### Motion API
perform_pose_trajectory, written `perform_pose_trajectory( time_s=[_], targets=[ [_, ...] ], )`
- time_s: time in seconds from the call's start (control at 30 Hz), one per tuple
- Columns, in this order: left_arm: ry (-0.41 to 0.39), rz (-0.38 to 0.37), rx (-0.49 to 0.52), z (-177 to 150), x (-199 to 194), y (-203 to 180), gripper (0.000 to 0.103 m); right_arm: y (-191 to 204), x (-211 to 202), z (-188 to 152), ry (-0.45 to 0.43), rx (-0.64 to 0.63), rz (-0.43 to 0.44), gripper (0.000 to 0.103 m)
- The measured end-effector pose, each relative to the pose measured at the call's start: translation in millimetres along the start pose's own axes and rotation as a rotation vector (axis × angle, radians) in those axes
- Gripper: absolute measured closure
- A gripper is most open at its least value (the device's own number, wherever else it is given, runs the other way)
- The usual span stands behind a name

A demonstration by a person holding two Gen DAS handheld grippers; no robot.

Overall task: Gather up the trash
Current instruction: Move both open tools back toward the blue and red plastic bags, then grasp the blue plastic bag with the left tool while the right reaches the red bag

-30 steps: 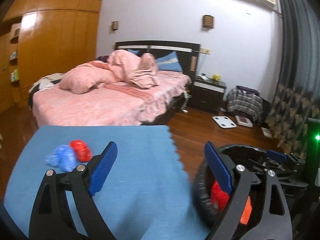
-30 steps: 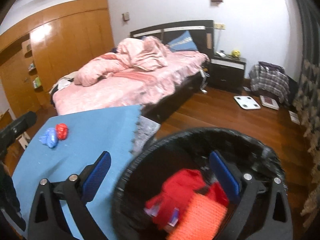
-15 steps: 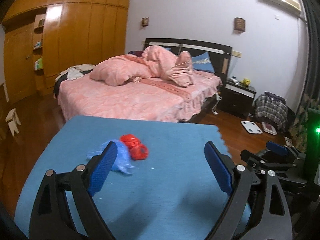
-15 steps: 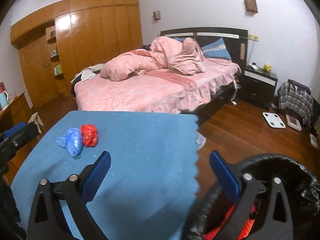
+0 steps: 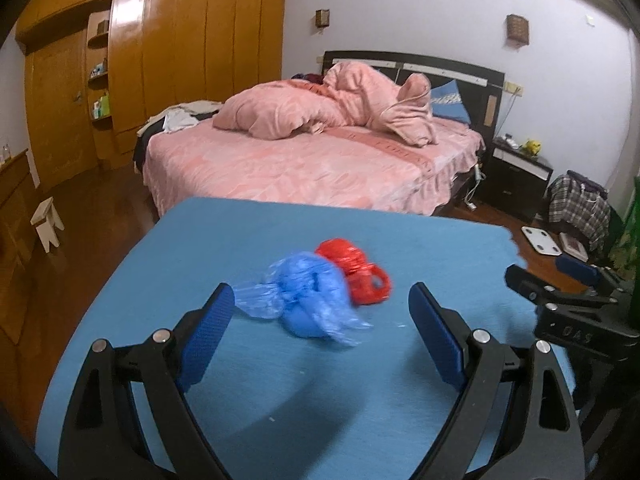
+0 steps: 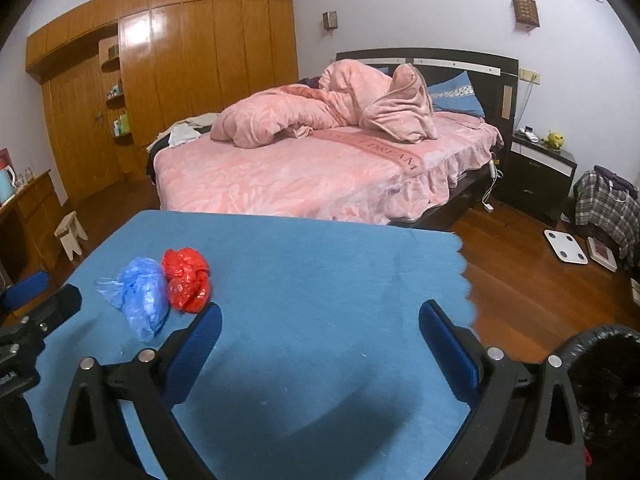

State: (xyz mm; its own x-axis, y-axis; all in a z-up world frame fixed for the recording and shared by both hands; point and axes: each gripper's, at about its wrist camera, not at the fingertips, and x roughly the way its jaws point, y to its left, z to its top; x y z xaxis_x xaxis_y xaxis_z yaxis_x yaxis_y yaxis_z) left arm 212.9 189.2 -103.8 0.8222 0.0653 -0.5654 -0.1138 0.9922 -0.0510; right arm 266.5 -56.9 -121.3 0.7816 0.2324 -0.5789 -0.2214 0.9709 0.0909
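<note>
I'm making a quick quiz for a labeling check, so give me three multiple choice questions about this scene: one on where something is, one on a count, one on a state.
1. Where does the blue crumpled bag lie?
A. on the bed
B. on the blue mat, touching the red crumpled bag
C. in the bin

2. How many crumpled bags are on the mat?
A. one
B. two
C. four

3. How is the left gripper?
A. open and empty
B. shut on the red bag
C. shut with nothing in it

Answers:
1 B, the bags sit side by side on the mat.
2 B, one blue and one red.
3 A, its jaws stand wide apart, holding nothing.
</note>
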Motion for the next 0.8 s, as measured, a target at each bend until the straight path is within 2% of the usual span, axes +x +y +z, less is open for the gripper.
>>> perform_pose_trajectory(
  time_s=[0.4, 0.7, 0.8],
  targets=[
    [0.112, -0.001, -0.05, -7.1, 66.7, 22.2, 0.017, 12.3, 31.8, -12.1, 0.045, -0.041, -0.015, 0.006],
    [0.173, -0.009, -0.064, -4.6, 91.3, 21.6, 0.017, 10.9, 38.6, -14.9, 0.063, -0.034, -0.012, 0.006],
    [0.199, -0.014, -0.069, -5.3, 99.0, 20.7, 0.021, 12.1, 39.8, -16.0, 0.067, -0.038, -0.012, 0.006]
  ],
)
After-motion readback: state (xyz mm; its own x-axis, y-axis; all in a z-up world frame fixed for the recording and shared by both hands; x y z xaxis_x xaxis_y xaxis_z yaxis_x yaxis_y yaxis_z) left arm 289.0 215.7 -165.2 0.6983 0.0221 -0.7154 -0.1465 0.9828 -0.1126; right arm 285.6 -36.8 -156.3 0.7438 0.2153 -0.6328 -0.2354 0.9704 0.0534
